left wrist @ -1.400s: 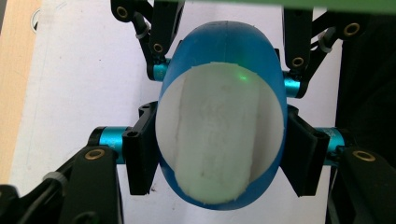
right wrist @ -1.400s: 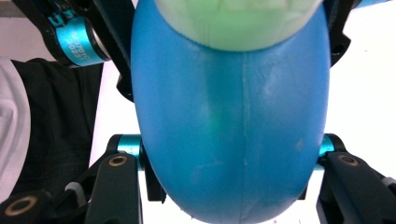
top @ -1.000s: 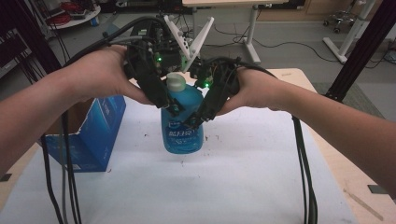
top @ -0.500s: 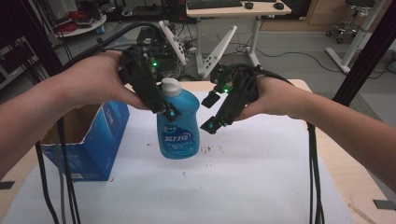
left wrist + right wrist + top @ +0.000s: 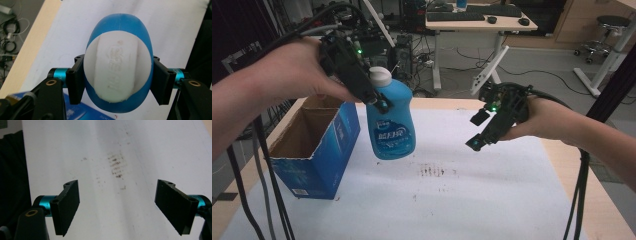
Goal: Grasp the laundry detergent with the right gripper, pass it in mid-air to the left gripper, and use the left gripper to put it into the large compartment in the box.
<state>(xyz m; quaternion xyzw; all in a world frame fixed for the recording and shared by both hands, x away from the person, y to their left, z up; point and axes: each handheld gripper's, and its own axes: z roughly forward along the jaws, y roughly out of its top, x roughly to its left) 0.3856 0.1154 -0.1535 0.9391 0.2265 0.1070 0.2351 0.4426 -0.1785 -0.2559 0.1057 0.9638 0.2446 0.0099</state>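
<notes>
From the high view, my left gripper point(image 5: 374, 100) clamps the neck of a blue plastic detergent bottle with a white oval cap point(image 5: 390, 120), just below that cap. The bottle hangs clear above the white table cover point(image 5: 472, 200), its base off the surface and its body tilted slightly. Just to the left of the bottle stands an open blue cardboard box point(image 5: 314, 150), near the bottle but not touching it. To the right of the bottle, well apart from it, my right gripper point(image 5: 479, 131) hovers above the cover with its jaws spread and nothing between them; they have just been opening. A patch of dark smudges point(image 5: 434, 171) marks the cover below and to the right of the bottle.

In the left gripper view, I look straight down on the bottle's white cap point(image 5: 117, 68), with the blue shoulder ringing it. My two black pads point(image 5: 76, 78) press against the bottle from either side, grasping it firmly. A corner of the blue box point(image 5: 80, 112) shows beneath the bottle.

In the right gripper view, my jaws stand wide, released, with bare white cover between them. The dark smudges point(image 5: 116, 165) lie ahead of the jaws.
</notes>
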